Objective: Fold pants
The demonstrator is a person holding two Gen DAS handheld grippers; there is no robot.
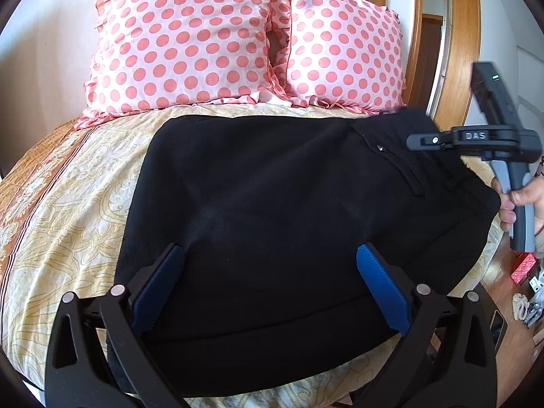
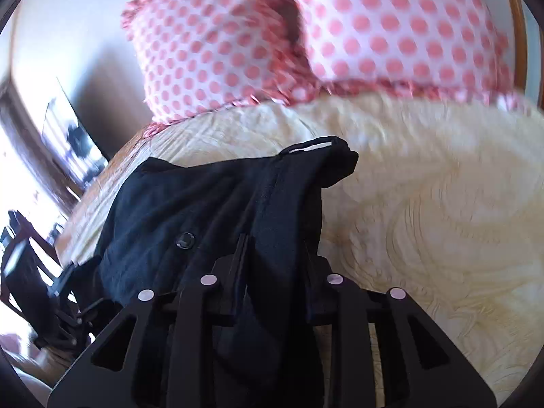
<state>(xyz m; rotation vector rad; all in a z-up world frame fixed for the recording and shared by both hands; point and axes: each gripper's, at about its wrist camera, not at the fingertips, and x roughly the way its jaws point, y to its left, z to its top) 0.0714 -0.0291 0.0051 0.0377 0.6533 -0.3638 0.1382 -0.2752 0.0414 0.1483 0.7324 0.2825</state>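
Black pants (image 1: 278,224) lie folded on the cream patterned bed sheet (image 1: 68,224), with the zip pocket at the right. My left gripper (image 1: 270,255) is open, its blue pads (image 1: 380,289) spread wide just above the near part of the pants, holding nothing. My right gripper (image 2: 275,248) is shut on the waistband of the pants (image 2: 217,204) near a black button (image 2: 185,239). The right gripper also shows in the left wrist view (image 1: 425,141) at the pants' right edge, held by a hand (image 1: 523,204). The right wrist view is motion-blurred.
Two pink polka-dot pillows (image 1: 190,37) lean at the head of the bed. A wooden headboard and door frame (image 1: 459,51) stand at the back right. A wooden floor with small items (image 1: 523,289) lies beyond the bed's right edge.
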